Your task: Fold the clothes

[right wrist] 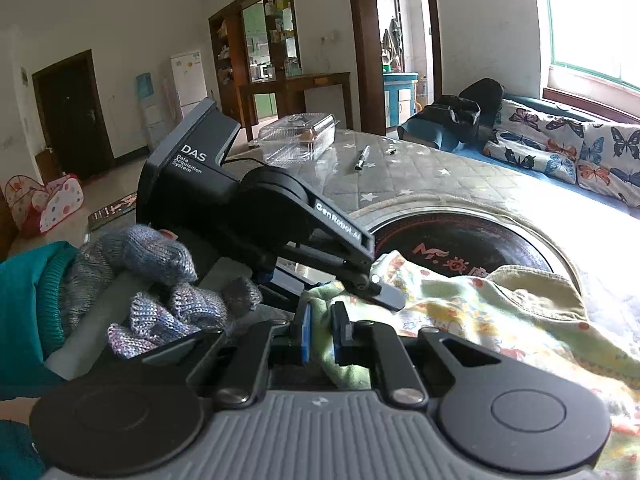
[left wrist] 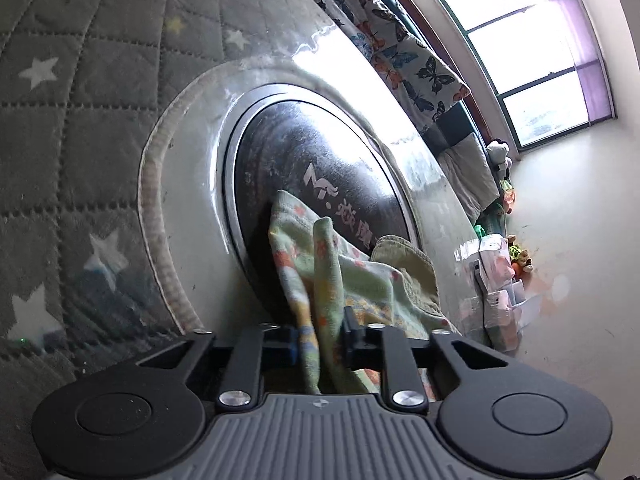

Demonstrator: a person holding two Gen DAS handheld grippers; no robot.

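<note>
Left gripper (left wrist: 320,344) first: its jaws are pinched on a fold of the cloth (left wrist: 344,280), a pale green piece with orange and yellow print, and the fabric runs up between the fingers in a ridge. Straight ahead of those fingers the cloth lies on the black disc (left wrist: 320,168) set in the table (left wrist: 192,208), partly covering the white lettering there. Just right of it sits an olive garment (left wrist: 404,256), touching the printed cloth. Left of the gripper, the star-patterned quilt (left wrist: 60,120) under a clear cover; far right, the butterfly cushion (left wrist: 400,52) and the bright window (left wrist: 532,40).

Now the right gripper (right wrist: 322,332): clamped too, blue pads squeezing an edge of the same cloth (right wrist: 460,312), which spreads away to its right over the disc (right wrist: 460,240). The olive garment (right wrist: 536,284) lies on top of the cloth, further right. Immediately ahead and left, the left gripper (right wrist: 384,296) comes in with its tips down on the cloth (the two tools are very close, nearly touching), held by a gloved hand (right wrist: 160,280) in a teal sleeve. Beyond them on the quilt (right wrist: 420,176) lie a pen (right wrist: 362,158) and a clear plastic box (right wrist: 298,140). Far right, the sofa (right wrist: 568,144) with butterfly cushions.
</note>
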